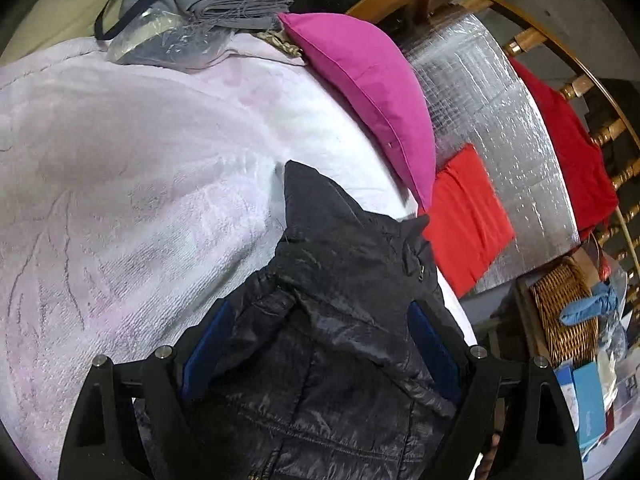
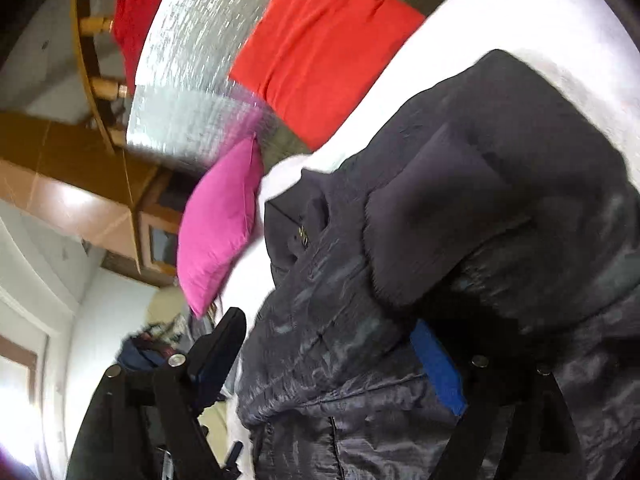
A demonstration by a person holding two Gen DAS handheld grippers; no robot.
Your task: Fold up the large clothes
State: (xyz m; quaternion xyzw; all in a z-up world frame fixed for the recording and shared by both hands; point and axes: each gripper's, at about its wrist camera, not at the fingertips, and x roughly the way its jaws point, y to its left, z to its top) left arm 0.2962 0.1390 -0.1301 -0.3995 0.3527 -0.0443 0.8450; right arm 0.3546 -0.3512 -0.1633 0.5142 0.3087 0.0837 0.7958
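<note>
jacket: black quilted jacket (image 1: 340,340) lies on the pale pink blanket (image 1: 120,200), bunched, collar end pointing away from me toward the magenta cushion (image 1: 368,92).
long axis: runs from my tools out toward that cushion, roughly straight ahead in the left view.
left gripper (image 1: 320,364): my jaws stand wide apart, jacket fabric filling the gap between the blue pads; can't tell if either pad presses on it, I judge no clamp.
right gripper (image 2: 328,364): jaws wide apart, rolled sideways, view blurred; a thick jacket fold sits over the far finger, near finger hangs free off the jacket's edge.
nearer hand: both right at the jacket; left sits squarer over its middle.
room: open blanket on the jacket's side away from the cushion; cushion, red cloth (image 1: 464,220) and foil sheet (image 1: 500,128) crowd the other side.
next, my guess: fold toward the open blanket.
</note>
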